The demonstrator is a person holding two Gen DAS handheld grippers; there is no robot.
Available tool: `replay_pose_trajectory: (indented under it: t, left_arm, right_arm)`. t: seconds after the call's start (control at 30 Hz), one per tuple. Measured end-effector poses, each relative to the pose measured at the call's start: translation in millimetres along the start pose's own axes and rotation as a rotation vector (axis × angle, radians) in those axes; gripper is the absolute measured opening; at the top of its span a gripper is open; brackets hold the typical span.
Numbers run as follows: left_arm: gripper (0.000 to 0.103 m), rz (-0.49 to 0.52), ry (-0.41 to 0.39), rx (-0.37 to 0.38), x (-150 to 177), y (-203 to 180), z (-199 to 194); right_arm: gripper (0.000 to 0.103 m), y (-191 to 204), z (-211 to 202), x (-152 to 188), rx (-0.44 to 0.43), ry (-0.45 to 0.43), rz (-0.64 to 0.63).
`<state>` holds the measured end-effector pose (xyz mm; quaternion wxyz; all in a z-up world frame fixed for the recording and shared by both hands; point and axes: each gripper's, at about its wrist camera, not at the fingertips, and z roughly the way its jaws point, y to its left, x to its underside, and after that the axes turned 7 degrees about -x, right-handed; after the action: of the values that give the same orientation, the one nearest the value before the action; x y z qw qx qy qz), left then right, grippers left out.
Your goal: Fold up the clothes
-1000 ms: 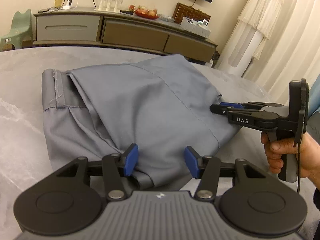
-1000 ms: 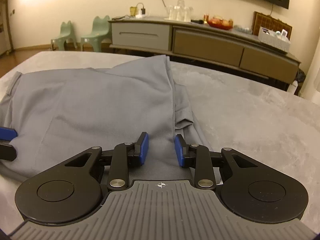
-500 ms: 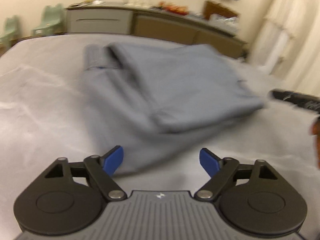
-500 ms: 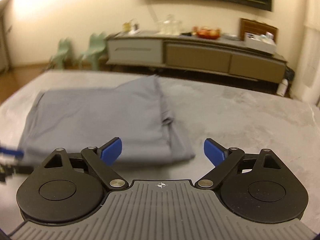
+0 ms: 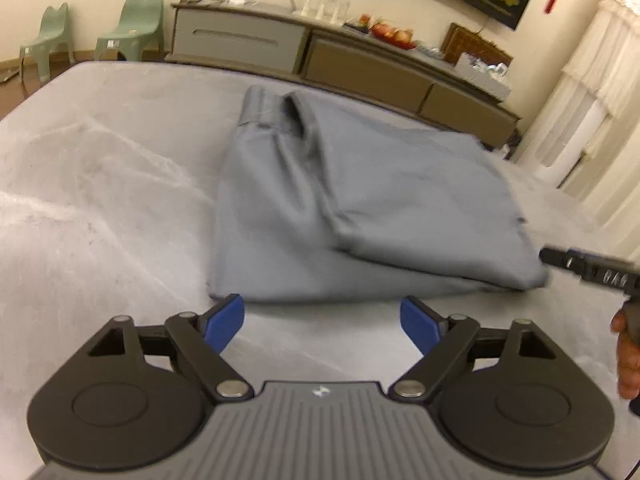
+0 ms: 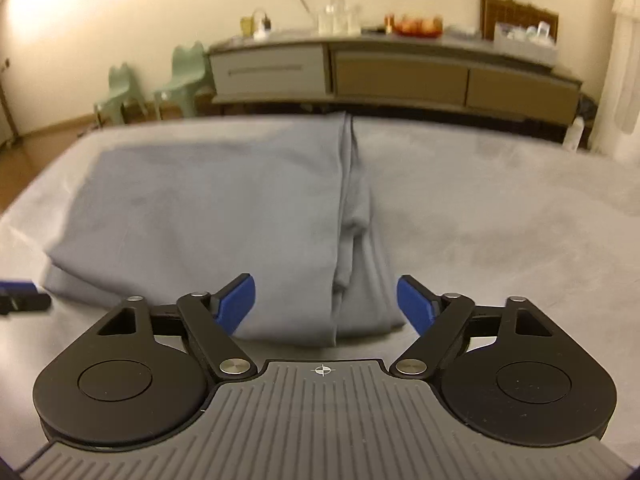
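Note:
A grey garment (image 5: 360, 200) (image 6: 220, 208) lies folded flat on the grey marbled table (image 5: 100, 200) (image 6: 500, 220). My left gripper (image 5: 322, 312) hovers just short of the cloth's near edge; its jaws are opening and only bare table shows between the blue pads. My right gripper (image 6: 325, 300) hangs over the garment's near right corner. Its jaws are closing a little but stand wide, with the folded edge beneath them and the pads off the cloth. The right gripper (image 5: 580, 268) also shows at the right of the left wrist view, and the left gripper's fingertip (image 6: 16, 296) at the far left of the right wrist view.
A long sideboard (image 5: 360, 64) (image 6: 400, 76) with glasses and a fruit bowl stands beyond the table. Two green chairs (image 5: 132, 24) (image 6: 184, 76) are at the back left. White curtains (image 5: 592, 100) hang at the right. A hand (image 5: 626, 360) grips the right tool.
Both grippers let go of the garment's edge, spread wide and drew back and up from it. The cloth now lies flat in its fold.

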<state>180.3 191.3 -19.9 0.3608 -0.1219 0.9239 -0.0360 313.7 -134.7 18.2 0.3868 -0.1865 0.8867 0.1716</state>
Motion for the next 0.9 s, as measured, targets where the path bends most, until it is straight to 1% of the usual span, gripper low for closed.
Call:
replay_pose_trajectory:
  t: [0.03, 0.13, 0.23, 0.33, 0.4, 0.43, 0.5, 0.6, 0.73, 0.9]
  left_arm:
    - [0.098, 0.01, -0.021, -0.006, 2.7, -5.9, -9.5]
    - [0.103, 0.036, -0.072, -0.027, 11.0, -26.2, -37.4]
    - [0.103, 0.051, -0.103, -0.05, 17.4, -44.2, -56.5]
    - [0.103, 0.059, -0.12, -0.049, 22.2, -57.2, -66.8]
    - [0.103, 0.048, -0.112, -0.041, 24.7, -65.8, -69.6]
    - [0.103, 0.041, -0.112, -0.035, 26.0, -69.4, -70.5]
    - [0.103, 0.04, -0.125, -0.052, 29.0, -78.9, -74.6]
    - [0.103, 0.041, -0.132, -0.088, 31.5, -91.6, -77.8]
    - [0.103, 0.042, -0.144, -0.098, 36.6, -102.5, -81.2]
    - [0.103, 0.049, -0.149, -0.105, 41.6, -112.3, -82.9]
  right_arm:
    - [0.092, 5.8, -18.0, -3.4, -0.007, -0.024, -0.007]
    - [0.097, 24.6, -64.7, -0.5, -0.047, -0.063, -0.02]
    - [0.101, 39.8, -98.2, 23.4, -0.095, -0.06, -0.04]
    - [0.102, 37.6, -112.4, 55.4, -0.087, -0.054, -0.015]
    - [0.102, 34.5, -115.6, 72.8, -0.07, -0.035, 0.029]
    - [0.102, 32.3, -114.7, 75.1, -0.07, -0.028, 0.05]
    - [0.102, 27.8, -113.0, 79.7, -0.069, -0.014, 0.091]
    - [0.102, 23.9, -113.0, 82.4, -0.036, -0.025, 0.071]
    - [0.102, 26.7, -113.4, 85.2, 0.004, -0.039, 0.041]
    - [0.102, 25.6, -117.2, 86.1, 0.004, -0.043, 0.027]
